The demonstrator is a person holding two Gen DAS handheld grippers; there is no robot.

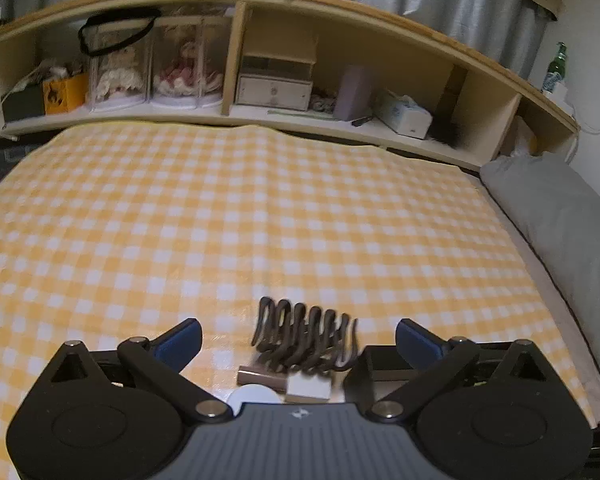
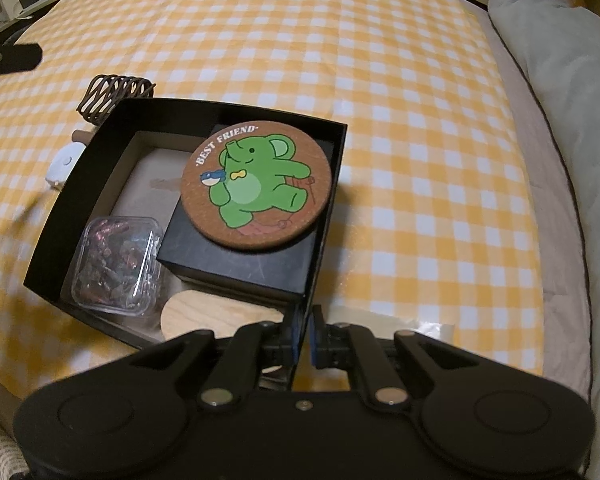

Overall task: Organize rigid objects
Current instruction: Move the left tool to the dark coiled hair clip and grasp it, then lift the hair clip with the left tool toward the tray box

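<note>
Your right gripper (image 2: 303, 338) has its fingers pinched shut on the near wall of the black box (image 2: 100, 136), close to its right corner, so you are steadying or repositioning the box on the checked bed cover (image 2: 400, 120). Inside it sit a smaller black box (image 2: 204, 256) with the cork elephant coaster (image 2: 256, 188) resting flat on top, a clear plastic case (image 2: 116, 266) of small dark pieces in the near left corner, and a pale wooden disc (image 2: 216, 316) along the near wall.

Your left gripper (image 1: 298, 342) hangs with its fingers spread wide and nothing between them, aimed at the dark wire coil rack (image 1: 306, 338) lying on the bed just beyond the box's far left corner. Beside the rack lie a white round item (image 1: 254, 396), a pale block (image 1: 308, 388) and a brownish bar (image 1: 260, 376); what these are is hard to say, since the gripper body hides part of them.

The step in hand looks like loading the leftover loose items. Next, bring the open fingers down around the rack across its narrow width, close, lift it, and carry it to the free floor at the box's far left while the right gripper holds the box.
</note>
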